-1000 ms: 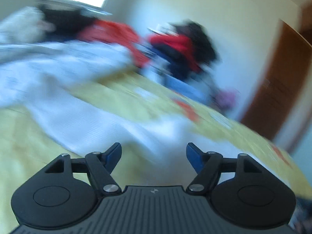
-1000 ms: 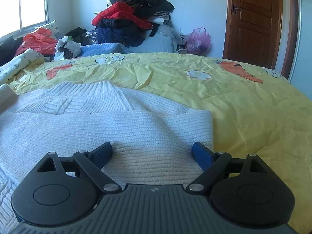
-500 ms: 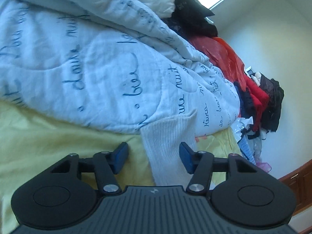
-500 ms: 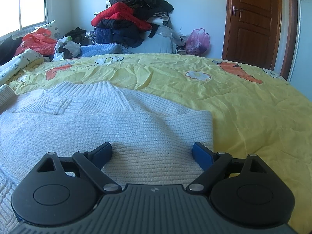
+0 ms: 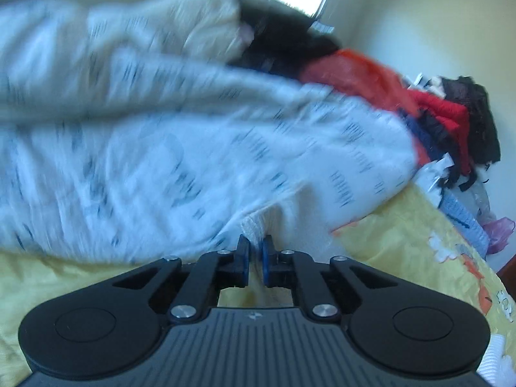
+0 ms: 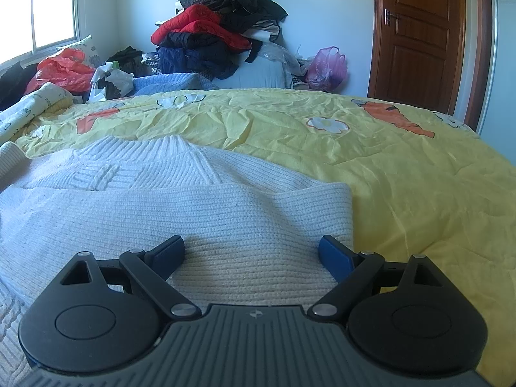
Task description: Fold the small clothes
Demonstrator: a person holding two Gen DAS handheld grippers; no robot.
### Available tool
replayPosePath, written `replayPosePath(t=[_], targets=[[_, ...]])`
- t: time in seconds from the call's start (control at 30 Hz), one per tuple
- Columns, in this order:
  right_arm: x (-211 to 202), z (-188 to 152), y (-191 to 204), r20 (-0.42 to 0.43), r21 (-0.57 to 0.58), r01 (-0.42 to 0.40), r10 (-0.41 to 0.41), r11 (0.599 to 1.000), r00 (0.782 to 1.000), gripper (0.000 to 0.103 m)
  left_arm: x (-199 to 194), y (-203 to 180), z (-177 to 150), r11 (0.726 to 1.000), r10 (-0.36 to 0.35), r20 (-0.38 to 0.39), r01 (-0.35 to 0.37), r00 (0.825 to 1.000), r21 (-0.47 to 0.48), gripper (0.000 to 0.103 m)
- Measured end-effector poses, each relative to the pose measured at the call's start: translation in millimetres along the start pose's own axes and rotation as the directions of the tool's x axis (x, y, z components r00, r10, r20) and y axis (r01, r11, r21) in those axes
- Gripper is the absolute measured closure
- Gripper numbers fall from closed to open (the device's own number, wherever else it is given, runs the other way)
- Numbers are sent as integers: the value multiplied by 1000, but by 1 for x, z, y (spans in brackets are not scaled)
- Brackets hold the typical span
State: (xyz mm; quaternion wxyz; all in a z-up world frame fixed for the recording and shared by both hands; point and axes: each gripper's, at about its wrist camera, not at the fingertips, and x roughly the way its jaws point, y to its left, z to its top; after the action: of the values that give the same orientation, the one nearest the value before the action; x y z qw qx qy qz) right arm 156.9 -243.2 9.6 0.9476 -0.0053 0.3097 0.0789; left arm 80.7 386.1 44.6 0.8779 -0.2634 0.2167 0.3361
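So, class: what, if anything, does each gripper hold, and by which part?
The left gripper pinches the white knit sweater by its sleeve cuff. The right gripper holds nothing, open over the sweater.

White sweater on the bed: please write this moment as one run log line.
left gripper: shut on sleeve cuff | right gripper: open, over white sweater | yellow bedsheet: under sweater

Both wrist views sit low over the yellow printed bedsheet, sharing the red-and-black clothes heap.
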Motion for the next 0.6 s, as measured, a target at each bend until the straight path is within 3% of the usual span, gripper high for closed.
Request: replayPosePath(t=[0.07, 0.13, 0.23, 0.33, 0.43, 0.5, 0.6], targets=[[0, 0, 0, 1, 4, -6, 6, 1000, 1000, 11, -29, -30, 0, 997, -44, 89, 38, 995, 65, 96], [0, 0, -1, 2, 9, -12, 12, 1000, 1000, 11, -64, -69, -8, 981, -140, 157, 114, 978, 159, 96], [-1, 0, -1, 4, 12, -15, 15, 1000, 1000, 11, -110, -137, -46, 909, -316, 180, 243, 932, 338, 96], [-2, -1, 0, 6, 16, -17, 17, 1000, 1000, 11, -139, -191, -106, 813, -461, 74, 388, 884, 434, 96], [-2, -1, -2, 7, 19, -19, 19, 1000, 1000, 11, -149, -226, -170, 735, -500, -56, 457, 864, 500, 96], [-2, -1, -2, 8, 21, -21, 21, 1000, 1000, 11, -146, -239, -204, 706, -487, -152, 490, 860, 511, 96], [-3, -1, -3, 9, 28, -28, 28, 999, 1000, 10, -134, -243, -238, 699, -429, -226, 480, 875, 530, 96]])
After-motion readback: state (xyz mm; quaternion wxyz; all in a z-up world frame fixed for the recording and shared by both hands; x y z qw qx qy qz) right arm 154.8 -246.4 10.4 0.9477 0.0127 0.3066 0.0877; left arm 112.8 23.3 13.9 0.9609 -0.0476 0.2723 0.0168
